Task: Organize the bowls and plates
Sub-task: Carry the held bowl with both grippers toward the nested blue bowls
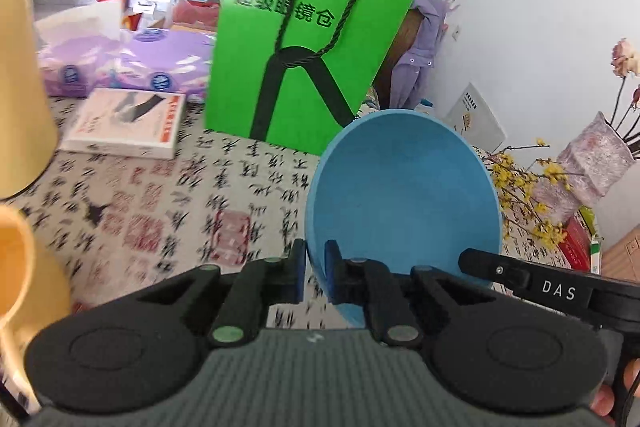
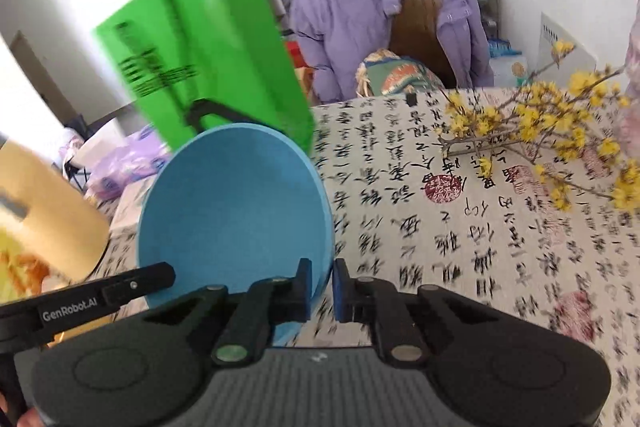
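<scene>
Item: blue bowl (image 1: pixel 404 203), round, matte, smooth-walled, lifted and tilted above my calligraphy-printed tablecloth (image 1: pixel 192 211). My left gripper (image 1: pixel 316 273) clamps its left rim edge between blue-padded black fingers; my right gripper (image 2: pixel 322 285) likewise pinches the opposite rim. Behind it: glossy green paper bag (image 1: pixel 316 39) with black rope handles, upright. Left: yellow curved vessel (image 1: pixel 20 67), partly visible. Right: yellow blossom sprigs (image 2: pixel 540 131) lying on the cloth; purple quilted jacket (image 2: pixel 344 11) over a wooden chair.
</scene>
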Motion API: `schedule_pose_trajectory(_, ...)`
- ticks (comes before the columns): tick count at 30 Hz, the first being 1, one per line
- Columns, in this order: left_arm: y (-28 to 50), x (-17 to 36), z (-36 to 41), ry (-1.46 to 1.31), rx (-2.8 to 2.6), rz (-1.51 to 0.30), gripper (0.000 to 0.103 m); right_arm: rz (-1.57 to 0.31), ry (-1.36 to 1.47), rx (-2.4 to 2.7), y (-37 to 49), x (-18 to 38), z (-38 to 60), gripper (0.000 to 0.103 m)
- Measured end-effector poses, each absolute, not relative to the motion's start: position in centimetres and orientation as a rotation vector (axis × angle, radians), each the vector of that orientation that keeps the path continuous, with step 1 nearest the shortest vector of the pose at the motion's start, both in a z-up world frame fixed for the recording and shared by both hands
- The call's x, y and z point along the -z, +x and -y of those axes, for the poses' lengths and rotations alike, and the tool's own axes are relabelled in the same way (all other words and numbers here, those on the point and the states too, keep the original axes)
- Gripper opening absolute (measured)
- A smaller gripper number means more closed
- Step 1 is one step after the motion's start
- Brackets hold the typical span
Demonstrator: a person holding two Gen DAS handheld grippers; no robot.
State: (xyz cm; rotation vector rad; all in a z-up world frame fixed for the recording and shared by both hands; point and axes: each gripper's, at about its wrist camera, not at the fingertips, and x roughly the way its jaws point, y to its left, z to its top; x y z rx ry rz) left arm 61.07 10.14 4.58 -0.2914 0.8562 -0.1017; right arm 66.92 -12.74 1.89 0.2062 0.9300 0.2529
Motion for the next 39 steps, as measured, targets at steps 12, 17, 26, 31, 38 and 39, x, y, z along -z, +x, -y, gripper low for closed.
schedule_pose_trajectory(12,41.7,-7.3,-11.7,-0.303,0.051,-0.733,0.008,-0.821,0.118,-0.324,48.2,-6.9,10.2,0.010)
schedule_pose_trajectory(17,33.8,-6.0,-12.0,-0.320,0.009,-0.679,0.008,-0.708,0.003,-0.343,39.2,-6.7,8.8,0.011)
schedule_pose_trajectory(26,20.0,-3.2,-11.0,-0.293,-0.065,-0.537,0.008,-0.552,-0.068,-0.373,25.7,-4.4,8.0,0.010)
schedule_pose_trajectory(31,16.1,-1.4,-10.9,-0.325,-0.066,-0.576,0.009,-0.484,-0.095,-0.353,20.1,-2.6,7.8,0.010)
schedule_pose_trajectory(38,14.8,-1.3,-10.8,-0.313,-0.077,-0.563,0.009,-0.489,-0.119,-0.368,18.9,-1.8,8.0,0.010)
schedule_pose_trajectory(39,14.8,-1.4,-10.6,-0.305,-0.077,-0.560,0.009,-0.493,-0.113,-0.370,18.9,-1.7,8.1,0.010)
